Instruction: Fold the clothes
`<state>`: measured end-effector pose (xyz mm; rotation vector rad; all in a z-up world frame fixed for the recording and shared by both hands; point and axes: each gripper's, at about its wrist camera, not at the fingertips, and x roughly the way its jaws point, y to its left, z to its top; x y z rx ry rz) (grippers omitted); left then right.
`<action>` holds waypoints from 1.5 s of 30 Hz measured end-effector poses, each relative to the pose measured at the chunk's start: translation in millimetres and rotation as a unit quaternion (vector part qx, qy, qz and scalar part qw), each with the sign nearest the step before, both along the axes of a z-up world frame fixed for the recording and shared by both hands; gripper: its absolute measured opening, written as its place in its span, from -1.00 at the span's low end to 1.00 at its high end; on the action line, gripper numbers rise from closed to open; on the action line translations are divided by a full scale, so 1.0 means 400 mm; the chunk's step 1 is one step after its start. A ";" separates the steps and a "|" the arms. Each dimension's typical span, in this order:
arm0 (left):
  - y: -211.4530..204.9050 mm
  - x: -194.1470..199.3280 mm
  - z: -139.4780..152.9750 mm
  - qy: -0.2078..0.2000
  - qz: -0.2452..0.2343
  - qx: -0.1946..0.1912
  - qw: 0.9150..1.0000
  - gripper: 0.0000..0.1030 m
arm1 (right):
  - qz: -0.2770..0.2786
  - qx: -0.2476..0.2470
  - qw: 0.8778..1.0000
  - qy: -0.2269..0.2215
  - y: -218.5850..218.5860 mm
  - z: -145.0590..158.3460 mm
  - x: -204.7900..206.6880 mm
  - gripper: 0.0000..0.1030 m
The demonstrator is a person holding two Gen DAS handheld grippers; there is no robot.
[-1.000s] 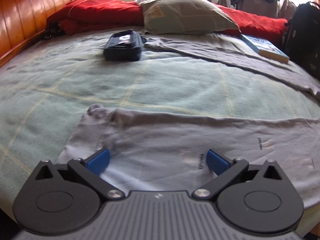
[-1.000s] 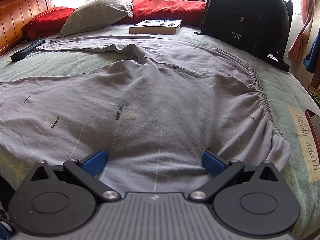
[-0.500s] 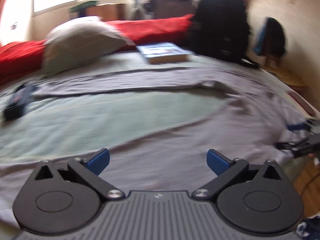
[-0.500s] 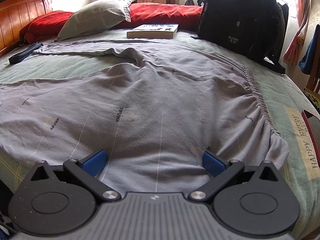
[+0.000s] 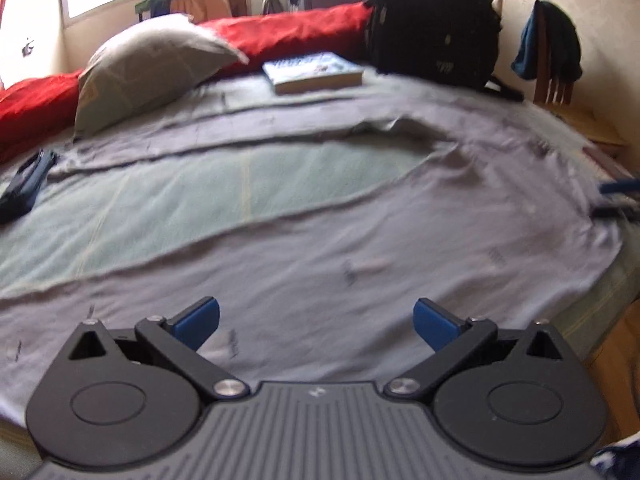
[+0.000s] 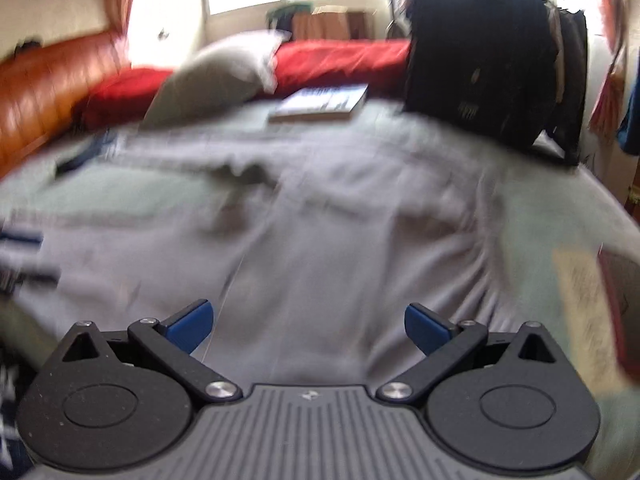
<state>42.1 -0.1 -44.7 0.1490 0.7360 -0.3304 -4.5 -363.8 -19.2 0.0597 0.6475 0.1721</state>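
Observation:
Grey trousers lie spread flat on the bed, legs apart, with pale green sheet showing between them. My left gripper hovers open over the near leg, nothing between its blue pads. In the right wrist view, which is blurred, the same grey trousers fill the middle, waistband to the right. My right gripper is open above the seat of the trousers. Its fingers also show at the right edge of the left wrist view, and the left gripper's fingers appear faintly at the left edge of the right wrist view.
A grey pillow, a red blanket, a book and a black backpack sit at the far side. A dark pouch lies at the left. A wooden headboard is on the left; the bed edge drops off at right.
My left gripper has swung from the trouser cuff rightwards along the leg. My right gripper has just started moving, so its view is blurred. Both stayed open.

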 end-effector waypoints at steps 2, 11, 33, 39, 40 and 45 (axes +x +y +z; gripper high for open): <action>-0.027 -0.009 0.016 -0.003 -0.009 -0.011 1.000 0.98 | -0.013 0.018 1.000 -0.010 -0.043 0.032 0.077 1.00; -0.121 -0.010 -0.013 0.024 -0.043 -0.011 0.999 0.98 | -0.052 0.166 0.983 0.054 -0.202 0.001 0.487 1.00; -0.145 0.055 -0.055 0.033 -0.045 0.017 0.998 0.98 | -0.003 0.062 0.992 0.109 -0.059 -0.022 0.669 1.00; -0.137 0.051 -0.056 0.029 -0.046 0.020 0.998 0.98 | 0.068 -0.091 0.986 0.119 0.098 -0.075 0.618 1.00; -0.135 0.051 -0.056 0.028 -0.046 0.021 0.998 0.98 | 0.080 -0.115 0.984 0.114 0.117 -0.075 0.604 1.00; -0.129 0.047 -0.056 0.024 -0.047 0.022 0.998 0.98 | 0.103 -0.118 0.985 0.076 0.143 0.006 0.573 1.00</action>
